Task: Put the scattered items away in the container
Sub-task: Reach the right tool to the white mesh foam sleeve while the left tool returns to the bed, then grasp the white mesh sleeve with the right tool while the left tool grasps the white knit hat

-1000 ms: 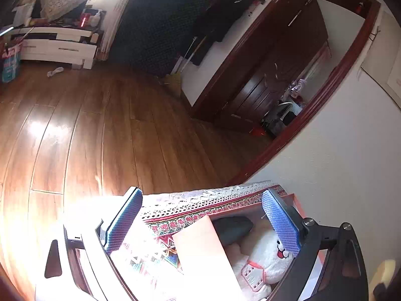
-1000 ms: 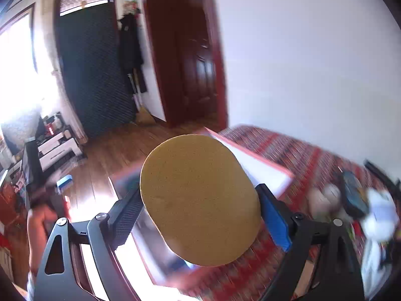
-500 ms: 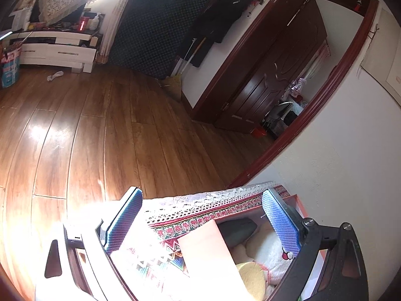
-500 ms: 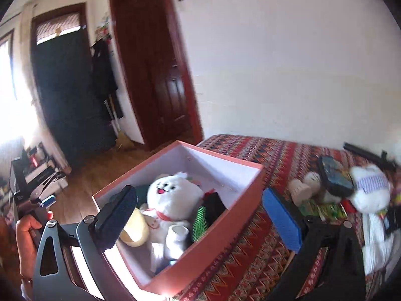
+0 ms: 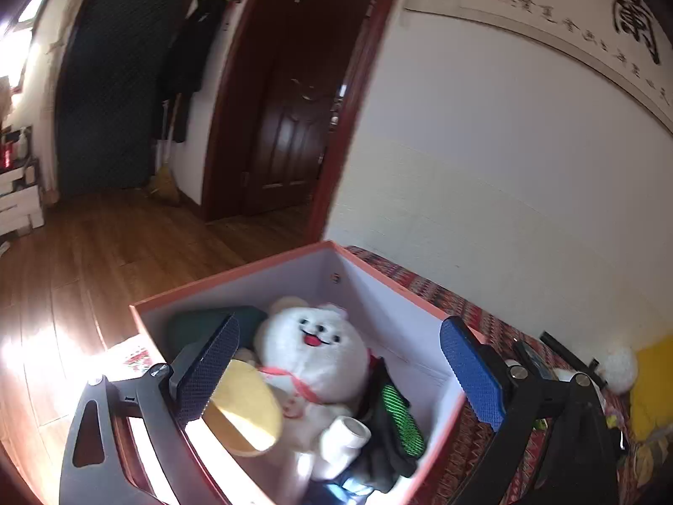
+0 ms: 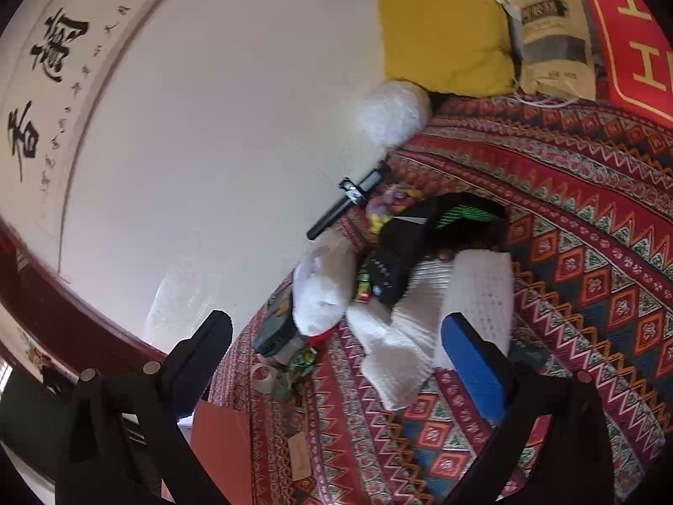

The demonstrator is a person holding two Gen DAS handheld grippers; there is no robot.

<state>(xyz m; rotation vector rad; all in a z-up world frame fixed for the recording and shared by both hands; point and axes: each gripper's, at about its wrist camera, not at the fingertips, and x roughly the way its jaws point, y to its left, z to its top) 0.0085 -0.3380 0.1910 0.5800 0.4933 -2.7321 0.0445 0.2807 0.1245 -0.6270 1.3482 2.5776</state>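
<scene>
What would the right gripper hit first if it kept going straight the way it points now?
Probably the white cloth lying on the patterned cover, which sits between the open right gripper fingers in its view. Depth is hard to judge; the black items lie just beyond.

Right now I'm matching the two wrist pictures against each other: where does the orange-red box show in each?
Left wrist view: the orange-red box fills the lower centre, open, with a white plush toy inside.
Right wrist view: only one corner of the orange-red box shows, at the bottom left, on the patterned cloth.
Shared landmark: the calligraphy scroll on the white wall, top right in the left view, far left in the right view.
</scene>
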